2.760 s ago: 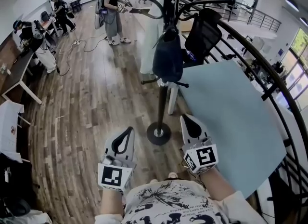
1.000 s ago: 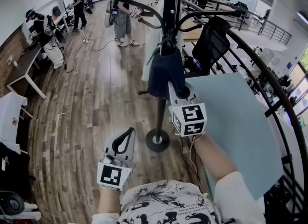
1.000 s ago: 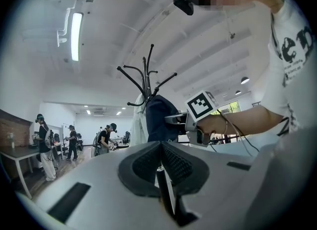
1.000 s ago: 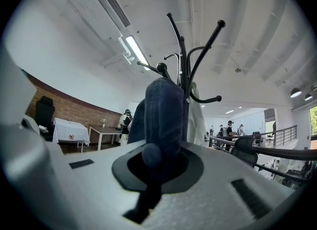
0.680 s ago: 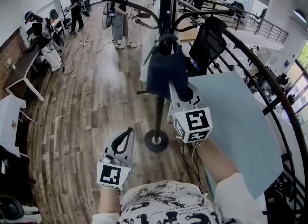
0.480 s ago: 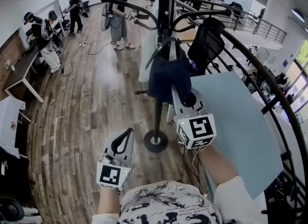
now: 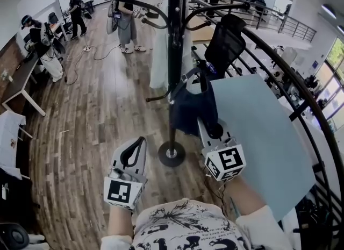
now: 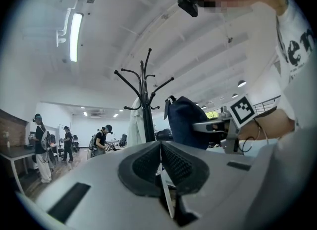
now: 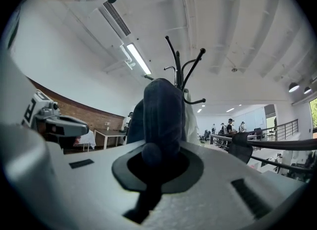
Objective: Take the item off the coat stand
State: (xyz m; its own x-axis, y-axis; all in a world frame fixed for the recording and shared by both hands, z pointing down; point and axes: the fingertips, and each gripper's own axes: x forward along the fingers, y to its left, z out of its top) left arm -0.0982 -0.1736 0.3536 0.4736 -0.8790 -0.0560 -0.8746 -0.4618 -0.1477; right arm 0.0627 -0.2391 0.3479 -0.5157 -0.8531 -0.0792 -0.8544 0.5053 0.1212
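The bag [image 7: 191,109] is clamped in the right gripper's [image 7: 206,124] jaws, seemingly unhooked from the coat stand [image 7: 173,55]; clear withdrawal is called for. The left gripper's [image 7: 141,141] jaws are closed on nothing.

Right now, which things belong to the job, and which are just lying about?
Job: navy bag, clamped in the right gripper; coat stand.
Just about: idle left gripper, white garment, blue board, black chair, people behind.

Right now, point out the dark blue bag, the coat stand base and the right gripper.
dark blue bag [image 7: 192,106], head view, middle of its fabric body.
coat stand base [image 7: 172,157], head view, round foot on the floor.
right gripper [image 7: 206,125], head view, between its fingers, shut on the bag.
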